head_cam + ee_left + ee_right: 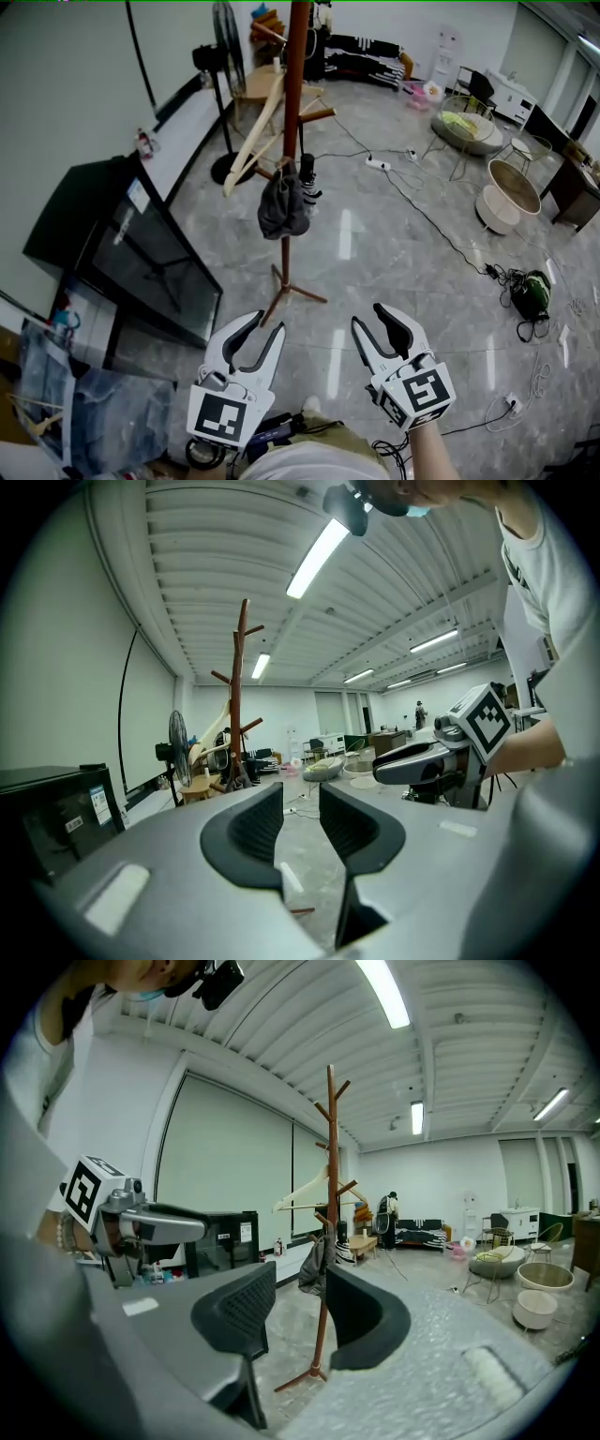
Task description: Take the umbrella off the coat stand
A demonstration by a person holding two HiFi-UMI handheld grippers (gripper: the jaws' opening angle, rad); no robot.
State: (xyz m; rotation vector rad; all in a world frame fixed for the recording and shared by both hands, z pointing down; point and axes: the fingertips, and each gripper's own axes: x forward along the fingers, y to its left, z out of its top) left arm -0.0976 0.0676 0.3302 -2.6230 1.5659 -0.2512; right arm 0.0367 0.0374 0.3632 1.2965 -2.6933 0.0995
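A tall brown wooden coat stand (292, 94) rises from the grey floor ahead of me. A dark grey folded umbrella (283, 208) hangs from one of its low pegs, and a pale wooden hanger (251, 142) hangs just above it. My left gripper (265, 324) and right gripper (371, 317) are side by side low in the head view. Both are open, hold nothing, and are well short of the stand. The right gripper view looks straight at the stand (329, 1194) and the umbrella (315, 1266), framed between its jaws. In the left gripper view the stand (237, 705) is far off to the left, and the right gripper (427, 758) shows alongside.
A black glass-fronted cabinet (141, 253) stands at the left by the wall. A standing fan (225, 56) is behind the stand. Wire-frame round tables (467, 127) and a white basin (497, 208) sit at the right. Cables (427, 211) and a power strip (378, 162) cross the floor.
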